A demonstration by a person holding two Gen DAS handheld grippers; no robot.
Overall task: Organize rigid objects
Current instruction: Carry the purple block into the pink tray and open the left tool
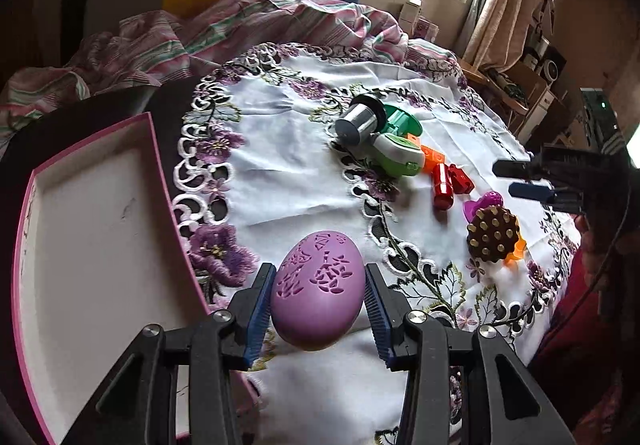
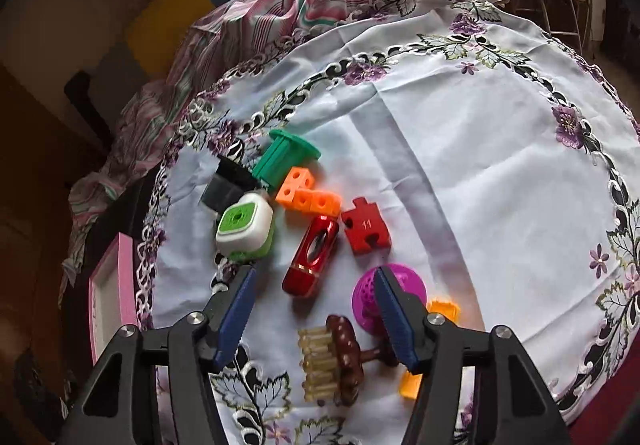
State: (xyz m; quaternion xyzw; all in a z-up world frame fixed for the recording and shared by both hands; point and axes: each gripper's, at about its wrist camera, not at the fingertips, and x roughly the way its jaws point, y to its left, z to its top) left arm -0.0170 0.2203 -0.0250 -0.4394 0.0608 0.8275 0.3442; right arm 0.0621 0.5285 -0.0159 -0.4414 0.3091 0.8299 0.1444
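Left tongs (image 1: 320, 309) clamped on egg (image 1: 318, 291), aloft beside tray (image 1: 92, 229); right tongs (image 2: 312, 309) apart above brush (image 2: 340, 359). Risk: smooth egg slipping from ribbed pads.

A dark table (image 1: 100, 117) carries a white tablecloth (image 1: 304, 173) embroidered with purple flowers, and a pink-rimmed tray (image 1: 92, 229) sits at its edge beside the cloth. On the cloth lie, in a loose cluster, a metal cup (image 1: 356, 121), a green flanged spool (image 2: 280, 157), a green-and-white box (image 2: 245, 231), orange linked cubes (image 2: 308, 195), a red cylinder (image 2: 310, 255), a red puzzle piece (image 2: 366, 231), a purple perforated cone (image 2: 404, 285) and a brown studded brush (image 2: 342, 359). A striped sheet (image 1: 240, 29) is bunched at the far edge.
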